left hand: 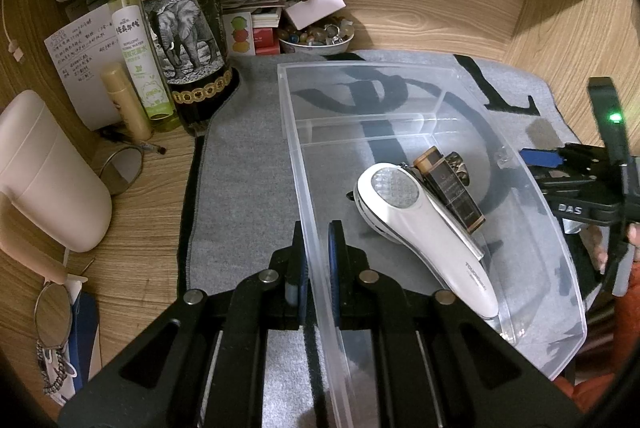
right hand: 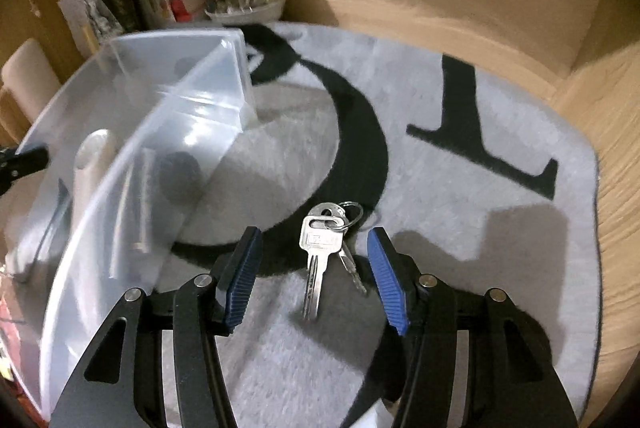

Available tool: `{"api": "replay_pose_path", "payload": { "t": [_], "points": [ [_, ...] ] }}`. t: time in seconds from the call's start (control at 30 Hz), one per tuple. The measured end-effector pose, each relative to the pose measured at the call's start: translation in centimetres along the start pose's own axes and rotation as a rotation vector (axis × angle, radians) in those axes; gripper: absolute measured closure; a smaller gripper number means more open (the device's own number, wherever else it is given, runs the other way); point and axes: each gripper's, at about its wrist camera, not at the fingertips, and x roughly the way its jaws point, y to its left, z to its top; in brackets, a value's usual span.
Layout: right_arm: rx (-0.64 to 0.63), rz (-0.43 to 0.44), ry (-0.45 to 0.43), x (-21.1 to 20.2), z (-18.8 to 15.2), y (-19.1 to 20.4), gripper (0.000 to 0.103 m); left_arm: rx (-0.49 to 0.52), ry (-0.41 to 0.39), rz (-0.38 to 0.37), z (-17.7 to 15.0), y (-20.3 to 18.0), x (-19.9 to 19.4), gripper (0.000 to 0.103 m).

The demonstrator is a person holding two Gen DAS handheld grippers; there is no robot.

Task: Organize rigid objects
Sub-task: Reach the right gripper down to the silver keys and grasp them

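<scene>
The right gripper [right hand: 314, 276] hangs over the grey mat [right hand: 460, 228], its blue pads [right hand: 386, 284] standing apart on either side of a bunch of keys [right hand: 320, 252]. The keys lie flat between the pads and neither pad touches them. The left gripper [left hand: 318, 260] is clamped together on the near wall of the clear bin [left hand: 472, 76], one pad inside the wall and one outside, so the bin is held steady.

Step in hand, as judged: picking the keys off the mat so they can go into the bin. The next move calls for lowering the pads until they flank the key blades, then closing on them. The keys are thin and lie flush on soft pile, so the pads may need to press into the mat to get under an edge; the loose ring could let one key swing free.

The keys are silver, two or more blades on a small split ring [right hand: 350, 214], the largest with a squared head, blades pointing toward the camera. They lie just outside the bin, beside its long wall, on the black lettering of the mat.

Inside the bin, near its middle, rest a white handheld device [left hand: 424, 224] and, touching it on the far side, a small dark box with gold edges [left hand: 450, 188]. The bin's far compartment, beyond the divider, looks empty.
</scene>
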Motion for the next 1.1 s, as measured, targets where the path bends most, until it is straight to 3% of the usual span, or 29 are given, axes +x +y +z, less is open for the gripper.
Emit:
{"api": "replay_pose_path", "payload": {
  "t": [0.17, 0.3, 0.33, 0.63, 1.1],
  "points": [
    [-0.001, 0.005, 0.016, 1.3, 0.1, -0.3, 0.053, 0.001, -0.001, -0.001, 0.0, 0.1, 0.0, 0.095],
    [-0.021, 0.010, 0.002, 1.1, -0.1, -0.2, 0.079, 0.001, -0.001, 0.000, 0.0, 0.1, 0.0, 0.095],
    [-0.025, 0.009, -0.001, 1.0, -0.1, -0.2, 0.081, 0.000, -0.001, -0.001, 0.0, 0.1, 0.0, 0.095],
    [0.002, 0.031, -0.050, -0.7, -0.5, -0.2, 0.081, 0.000, -0.001, 0.000, 0.0, 0.1, 0.0, 0.095],
    [-0.013, 0.044, -0.218, -6.1, 1.3, 1.1, 0.082, 0.001, -0.002, 0.001, 0.0, 0.1, 0.0, 0.095]
  ]
}}
